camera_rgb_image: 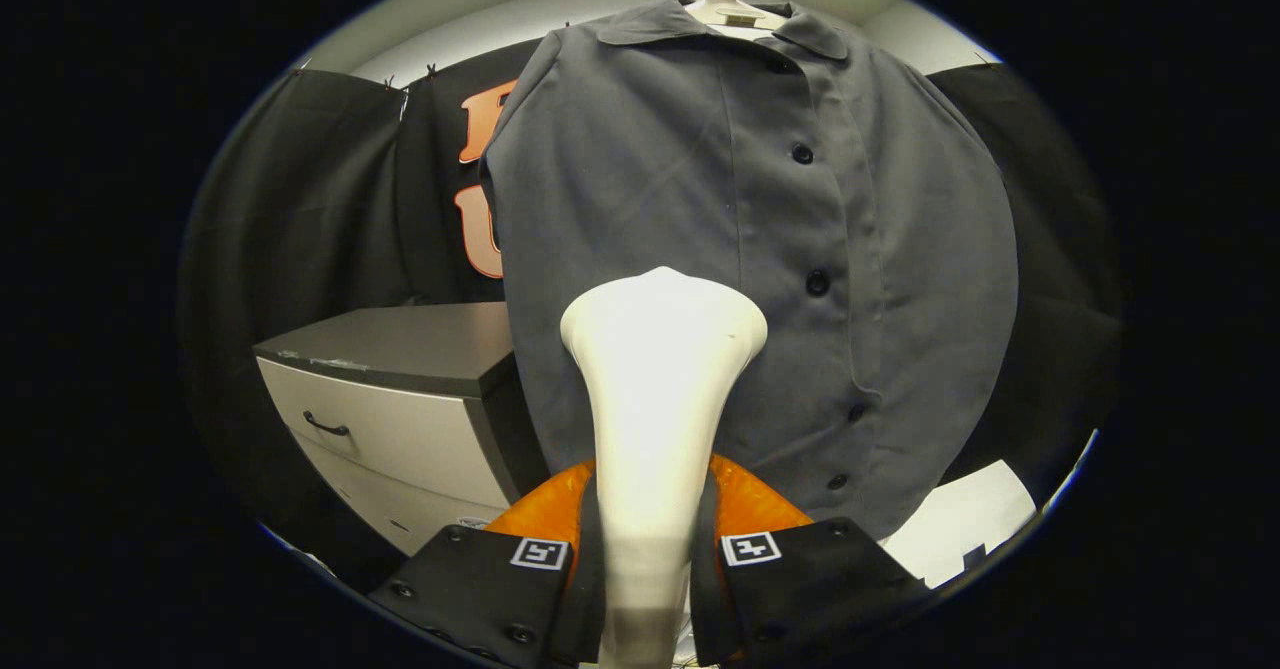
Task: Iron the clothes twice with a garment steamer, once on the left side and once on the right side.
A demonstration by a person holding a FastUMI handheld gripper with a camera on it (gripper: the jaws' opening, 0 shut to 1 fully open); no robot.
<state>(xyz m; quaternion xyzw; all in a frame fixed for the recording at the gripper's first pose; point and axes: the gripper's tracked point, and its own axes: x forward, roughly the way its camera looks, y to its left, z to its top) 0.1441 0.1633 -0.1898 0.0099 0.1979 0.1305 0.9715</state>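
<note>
A grey button-front shirt [760, 249] is hanging on a pale hanger [722, 4] beyond the fingers, its front facing the camera and its dark buttons [817, 283] running down the placket, to the right of the steamer head. Behind it the black booth cloth [300, 209] is covering the wall. To the left of the shirt a cabinet with a dark top [410, 344] and pale drawer fronts is standing, its near top corner reaching just beside the shirt's lower left edge (one drawer is showing a dark handle [326, 425]). A white garment steamer [655, 389] is rising between the fingers, its flared head overlapping the lower middle of the shirt; whether the head is touching the cloth cannot be told. The gripper [650, 559] is clamping the steamer's narrow handle, both fingers [490, 589] pressing on it from either side. A pale sheet [965, 524] is lying below the shirt's right hem
</note>
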